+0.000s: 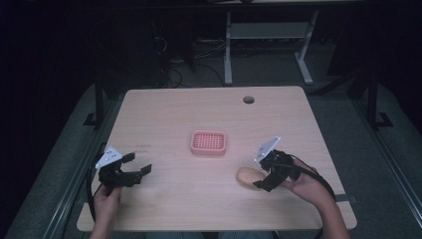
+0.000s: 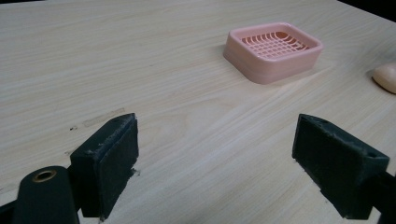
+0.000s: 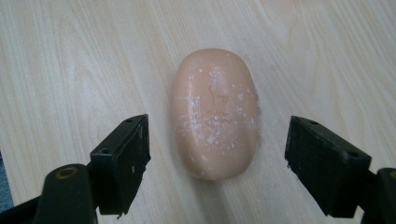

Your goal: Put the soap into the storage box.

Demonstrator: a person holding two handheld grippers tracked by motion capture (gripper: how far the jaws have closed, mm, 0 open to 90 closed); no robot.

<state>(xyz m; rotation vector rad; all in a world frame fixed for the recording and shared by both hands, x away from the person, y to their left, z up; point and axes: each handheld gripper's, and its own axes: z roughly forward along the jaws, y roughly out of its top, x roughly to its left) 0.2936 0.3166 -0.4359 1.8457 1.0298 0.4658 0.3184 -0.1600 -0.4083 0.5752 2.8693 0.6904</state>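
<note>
Right hand-held gripper [image 3: 217, 163] is spread, jaws flanking the soap [image 3: 215, 112] on the table [image 1: 169, 107]. Left hand-held gripper [image 2: 217, 163] is spread and holds nothing; soap dish [image 1: 209, 143] sits mid-table.

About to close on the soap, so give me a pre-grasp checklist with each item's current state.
1. Right tongs open wide enough for the soap: ok, a gap shows on each side.
2. Soap centred between the right tongs' jaws: ok, roughly midway, long axis pointing away from the camera.
3. Jaws far enough forward: not ok, they flank just the near end of the soap.
4. Soap lying flat on the table: ok.
5. Soap dish empty and upright: ok, its grid is bare.
6. Left tongs out of the way: ok, open over bare table, apart from the dish.
</note>
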